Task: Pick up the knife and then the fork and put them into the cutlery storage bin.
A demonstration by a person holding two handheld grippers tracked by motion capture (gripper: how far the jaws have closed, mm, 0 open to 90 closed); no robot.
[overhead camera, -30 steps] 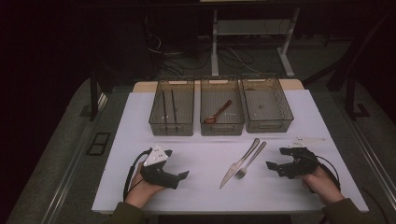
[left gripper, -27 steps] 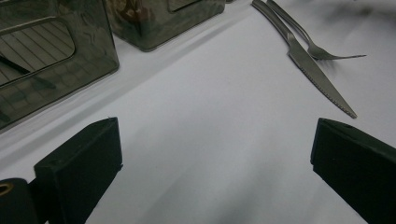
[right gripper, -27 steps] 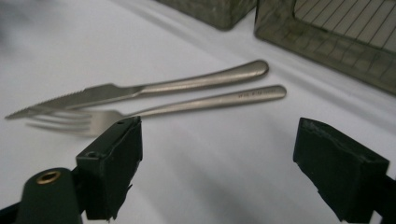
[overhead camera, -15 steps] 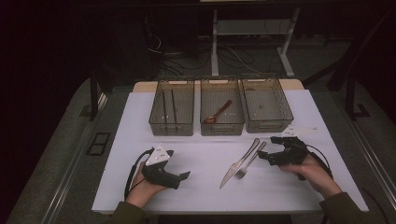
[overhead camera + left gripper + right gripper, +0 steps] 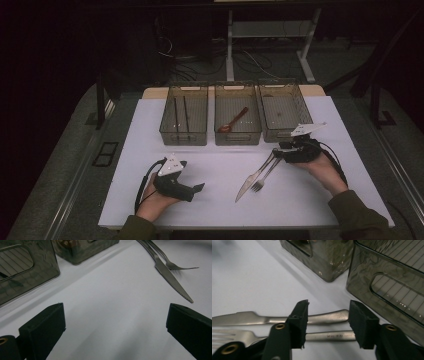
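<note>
Right gripper view has the right hand-held gripper [image 5: 328, 322], jaws half-closed and just narrowing, straddling knife [image 5: 322, 317] and fork [image 5: 329, 336] handles on the worktop [image 5: 249, 277]; better to centre on one handle before pinching.

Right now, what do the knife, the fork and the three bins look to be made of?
The knife and fork look like polished metal, probably stainless steel: silvery, with bright glints. The three bins look like smoky translucent plastic: the chopsticks and a reddish-brown spoon, possibly wood or plastic, show through the walls.
</note>
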